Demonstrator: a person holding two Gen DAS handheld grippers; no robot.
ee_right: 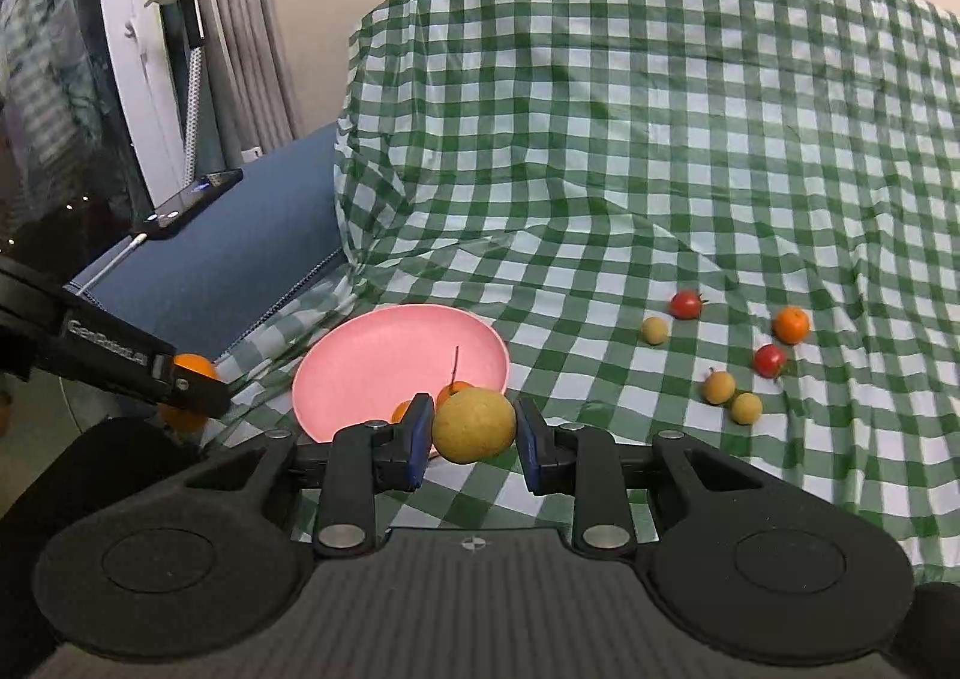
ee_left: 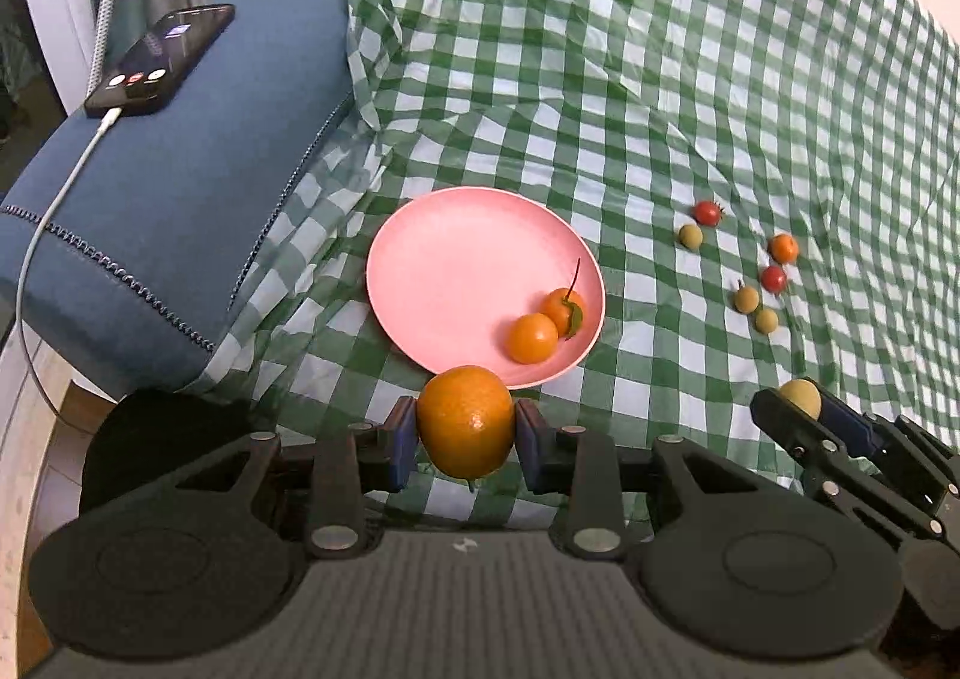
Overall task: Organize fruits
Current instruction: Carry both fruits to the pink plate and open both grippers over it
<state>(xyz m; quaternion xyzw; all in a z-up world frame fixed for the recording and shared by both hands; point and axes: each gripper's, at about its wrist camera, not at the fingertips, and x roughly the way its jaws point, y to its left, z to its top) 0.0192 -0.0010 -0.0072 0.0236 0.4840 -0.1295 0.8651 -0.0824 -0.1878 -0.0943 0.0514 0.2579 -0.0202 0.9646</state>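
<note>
Left gripper clamps an orange at the pink plate near rim; plate's upper left bare. Right gripper clamps a yellow fruit; loose fruits at right.

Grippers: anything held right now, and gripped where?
Left gripper holds an orange, pads on its opposite sides. Right gripper holds a yellow-green fruit, likewise pinched across its sides.

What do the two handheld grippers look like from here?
Both match: the left gripper and the right gripper have matte black linkage arms with silver pivot pins, blue pads on the jaws, and a ribbed grey body. White lettering marks the left one's side.
</note>
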